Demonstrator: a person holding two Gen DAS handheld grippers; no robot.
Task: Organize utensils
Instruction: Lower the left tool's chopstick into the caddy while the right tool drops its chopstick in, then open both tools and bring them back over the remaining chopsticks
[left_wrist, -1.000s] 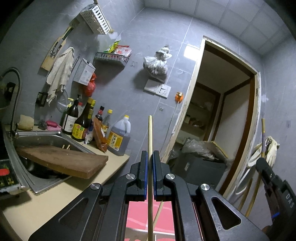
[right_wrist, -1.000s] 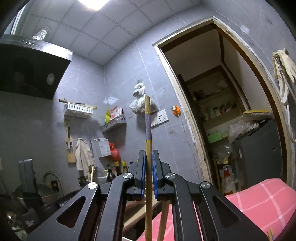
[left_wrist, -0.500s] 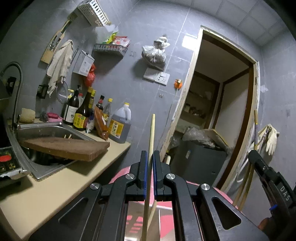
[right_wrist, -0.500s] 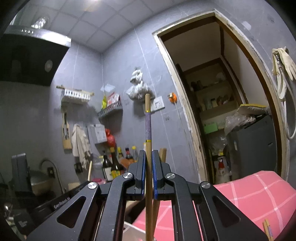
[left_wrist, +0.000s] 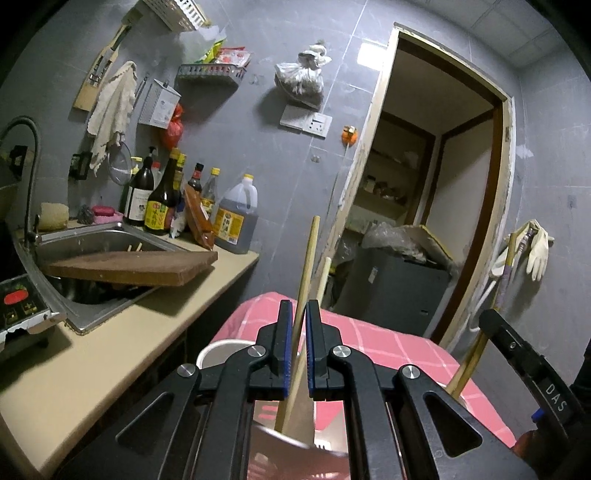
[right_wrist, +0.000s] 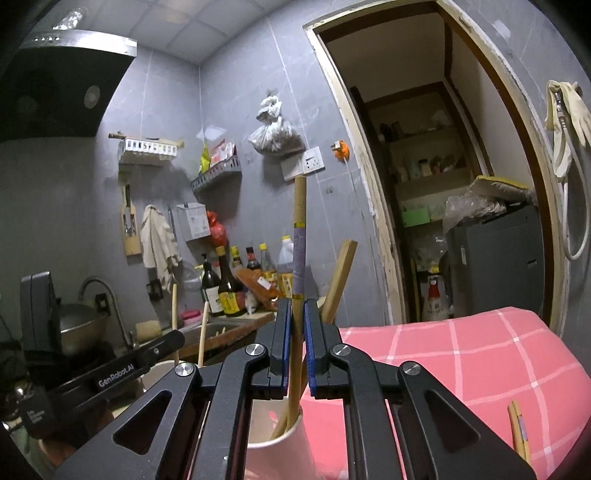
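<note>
**Holding Chopsticks Over the Cups**

Looking along both grippers, we see a grey-tiled kitchen. A beige tabletop (left_wrist: 110, 343) runs along the left wall, carrying a steel sink (left_wrist: 92, 240) with a wooden cutting board (left_wrist: 136, 266) laid across it, and a row of sauce bottles (left_wrist: 162, 206) beside a large oil jug (left_wrist: 236, 218). A towel (left_wrist: 110, 107), wire racks and a tied plastic bag (left_wrist: 301, 74) hang on the wall. To the right an open doorway (left_wrist: 443, 184) leads into a storage room with shelves; pale rubber gloves (left_wrist: 537, 251) hang near its frame. A range hood (right_wrist: 55, 85) sits high on the left in the right wrist view. Below us lies a pink checked cloth (right_wrist: 461, 362).

Our left gripper (left_wrist: 300, 350) is clenched on a plain wooden chopstick (left_wrist: 308, 258), which runs between the blue-edged fingers (left_wrist: 284, 347) and leans slightly right at its top. Its lower end reaches down towards a white cup (left_wrist: 218, 349) just below the fingers; whether it is inside we cannot tell.

Our right gripper (right_wrist: 295, 347) is clamped on a chopstick with a purple band (right_wrist: 300, 251), held nearly upright between the fingers (right_wrist: 282, 343). Its lower end dips into a second white cup (right_wrist: 284, 443), beside another chopstick (right_wrist: 341, 277) leaning to the right. Two more chopsticks (right_wrist: 519, 432) lie on the cloth at the lower right.
</note>
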